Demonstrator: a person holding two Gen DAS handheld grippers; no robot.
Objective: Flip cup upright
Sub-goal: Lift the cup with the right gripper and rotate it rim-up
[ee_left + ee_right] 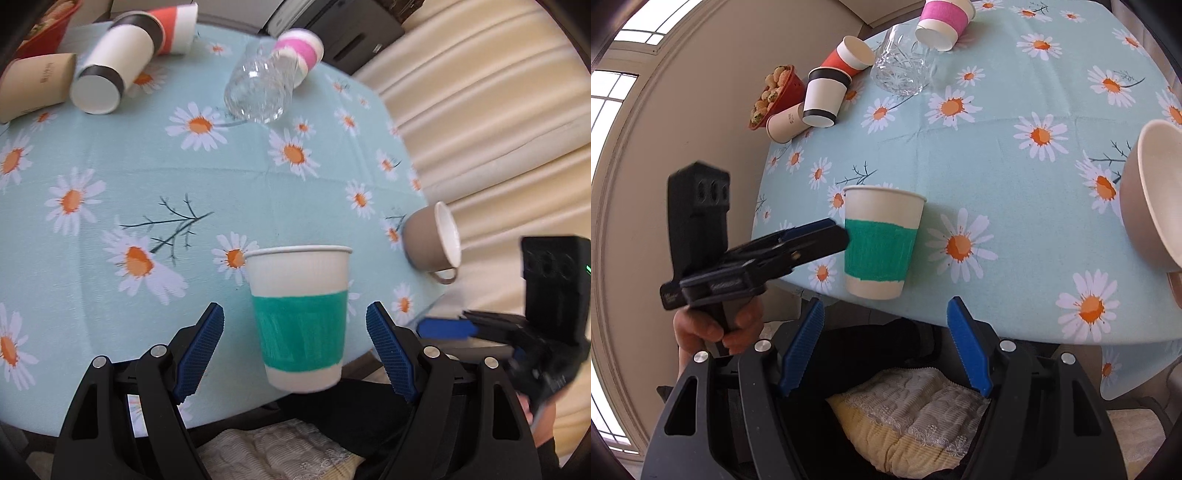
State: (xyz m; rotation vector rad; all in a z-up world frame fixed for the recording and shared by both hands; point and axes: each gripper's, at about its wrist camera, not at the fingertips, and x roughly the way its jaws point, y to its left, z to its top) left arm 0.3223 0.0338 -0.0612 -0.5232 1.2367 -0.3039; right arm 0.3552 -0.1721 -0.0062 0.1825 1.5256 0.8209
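Paper cup (300,321) with a green band, standing upright, mouth up, at the near edge of the tabletop (155,177), which is covered in a daisy-print cloth. The left gripper (295,349) has its jaws spread wide, one blue pad on either side of the cup and clear of its wall; the cup sits between them without contact. The right gripper (884,345) is likewise spread wide and holds nothing; it hangs off the near edge, just short of the cup, above a cushion (908,417).

Judged from its thin wall and rolled rim, the cup is very light, empty so far as can be told, and easily crushed or tipped; a firm squeeze would likely buckle it. The green band appears ribbed and should offer the pads more friction than the smooth white paper above and below, so mid-height on the band, across the widest span, is the sensible place to take hold. The rim is the stiffest part but gives a poor purchase.

Toward the far edge lie other cups on their sides: a black-banded cup (110,70), a red cup (173,27), a tan cup (35,85), a pink-banded cup (301,51) and a clear glass (258,88). A brown mug (430,240) lies on its side at the right edge.
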